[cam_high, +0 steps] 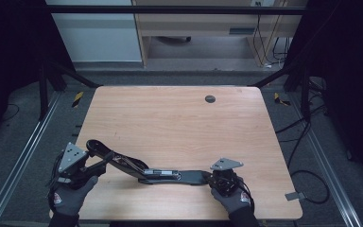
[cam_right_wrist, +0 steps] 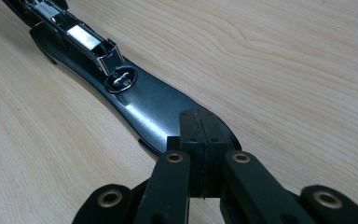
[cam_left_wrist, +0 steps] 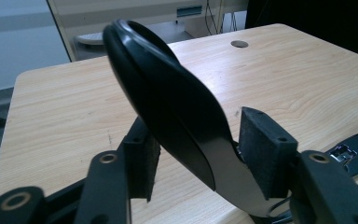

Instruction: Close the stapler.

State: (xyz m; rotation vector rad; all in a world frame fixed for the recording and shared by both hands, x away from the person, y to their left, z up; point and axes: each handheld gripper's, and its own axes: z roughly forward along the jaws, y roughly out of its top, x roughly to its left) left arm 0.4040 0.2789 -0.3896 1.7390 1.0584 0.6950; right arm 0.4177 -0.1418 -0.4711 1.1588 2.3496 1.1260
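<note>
A black stapler (cam_high: 163, 175) lies swung open flat near the table's front edge. Its base (cam_right_wrist: 144, 102) with the metal anvil points toward my right gripper, and the staple magazine (cam_right_wrist: 81, 35) runs away beyond it. The curved top handle (cam_left_wrist: 168, 98) rises tilted at the left end. My left gripper (cam_left_wrist: 200, 154) has that handle between its pads, both touching its sides. In the high view the left gripper (cam_high: 105, 163) sits at the front left. My right gripper (cam_right_wrist: 200, 126) is shut, pads pressed together, tips resting on the base's near end (cam_high: 207, 177).
The wooden table (cam_high: 179, 123) has a round cable hole (cam_high: 210, 99) at the back. Metal rails (cam_high: 23, 156) run along the floor on both sides, with cables (cam_high: 302, 142) on the right. A cabinet (cam_high: 198, 23) stands beyond the table.
</note>
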